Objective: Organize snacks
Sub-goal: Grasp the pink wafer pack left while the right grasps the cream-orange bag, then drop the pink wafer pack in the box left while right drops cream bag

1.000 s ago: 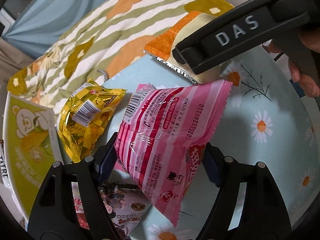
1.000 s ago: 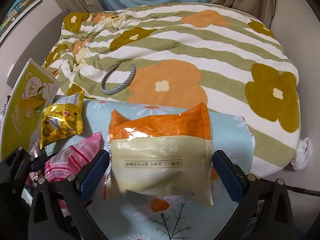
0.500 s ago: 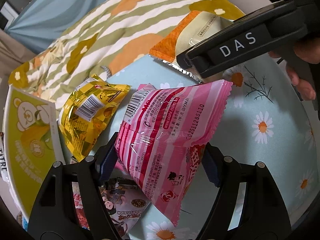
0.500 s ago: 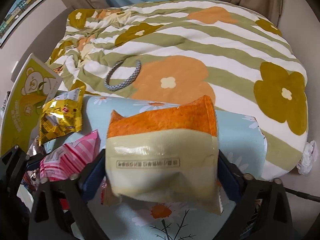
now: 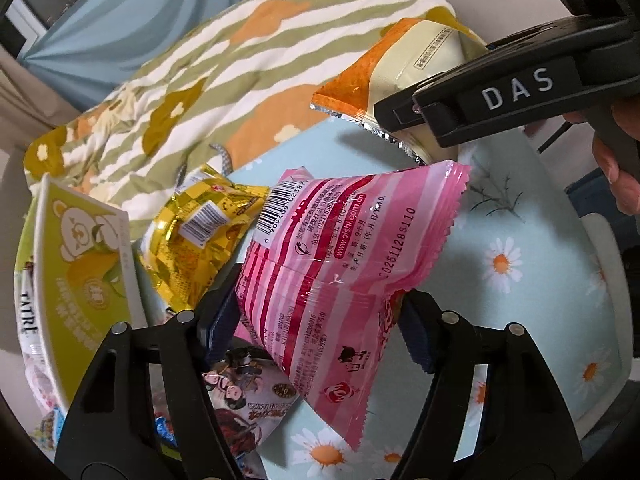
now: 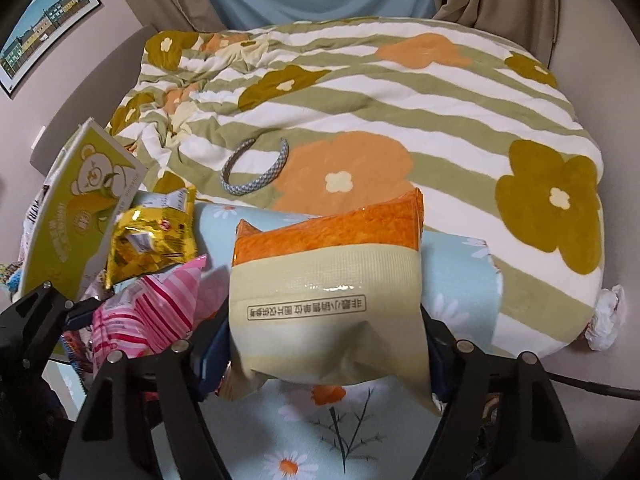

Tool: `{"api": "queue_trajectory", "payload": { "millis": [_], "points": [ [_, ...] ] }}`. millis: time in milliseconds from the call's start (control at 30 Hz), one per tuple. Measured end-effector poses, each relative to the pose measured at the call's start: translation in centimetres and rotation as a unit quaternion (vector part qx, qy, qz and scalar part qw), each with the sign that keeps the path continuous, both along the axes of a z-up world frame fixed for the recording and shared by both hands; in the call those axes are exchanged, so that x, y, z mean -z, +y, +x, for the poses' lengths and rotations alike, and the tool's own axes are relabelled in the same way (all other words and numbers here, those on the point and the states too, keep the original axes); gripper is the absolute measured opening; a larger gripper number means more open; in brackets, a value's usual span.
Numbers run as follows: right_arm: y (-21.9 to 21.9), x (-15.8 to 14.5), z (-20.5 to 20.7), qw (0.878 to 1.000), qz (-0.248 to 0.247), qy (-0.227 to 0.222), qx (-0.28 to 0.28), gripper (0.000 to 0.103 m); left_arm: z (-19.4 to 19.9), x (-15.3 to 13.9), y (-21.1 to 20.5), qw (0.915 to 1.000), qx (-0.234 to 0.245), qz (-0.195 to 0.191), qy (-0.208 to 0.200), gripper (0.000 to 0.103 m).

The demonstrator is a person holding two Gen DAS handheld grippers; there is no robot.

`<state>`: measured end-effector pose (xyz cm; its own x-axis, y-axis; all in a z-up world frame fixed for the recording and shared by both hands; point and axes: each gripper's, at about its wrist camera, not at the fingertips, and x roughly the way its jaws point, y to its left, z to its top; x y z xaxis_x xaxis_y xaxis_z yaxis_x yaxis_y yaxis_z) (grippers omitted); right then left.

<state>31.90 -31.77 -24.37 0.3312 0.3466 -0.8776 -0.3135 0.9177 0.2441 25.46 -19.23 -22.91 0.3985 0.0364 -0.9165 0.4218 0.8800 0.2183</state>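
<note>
Two packets are up off the daisy cloth: my left gripper pinches the pink packet, my right gripper the orange packet. Sorting looks barely begun; the yellow packet and others lie loose beside the green box.

The left tool is showing black arms, silver screws and dark blue pads. The right tool is looking alike, wearing white "DAS" lettering, with bare skin gripping its handle.
</note>
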Motion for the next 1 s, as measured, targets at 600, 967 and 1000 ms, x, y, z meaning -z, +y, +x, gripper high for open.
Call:
{"api": "queue_trajectory", "payload": {
  "millis": [600, 967, 1000],
  "points": [
    [2.6, -14.2, -5.9, 0.994, 0.016, -0.104, 0.016, 0.074, -4.3, -12.1, 5.7, 0.9909, -0.02, -0.072, -0.112, 0.063],
    [12.9, -20.0, -7.1, 0.988, 0.055, -0.146, -0.017, 0.074, -4.8, -17.3, 18.6, 0.9808, -0.082, -0.071, -0.162, 0.063],
    [13.7, -20.1, -7.1, 0.987, 0.057, -0.146, -0.019, 0.074, -4.6, -17.3, 20.1, 0.9804, -0.09, -0.069, -0.161, 0.063]
  ]
}}
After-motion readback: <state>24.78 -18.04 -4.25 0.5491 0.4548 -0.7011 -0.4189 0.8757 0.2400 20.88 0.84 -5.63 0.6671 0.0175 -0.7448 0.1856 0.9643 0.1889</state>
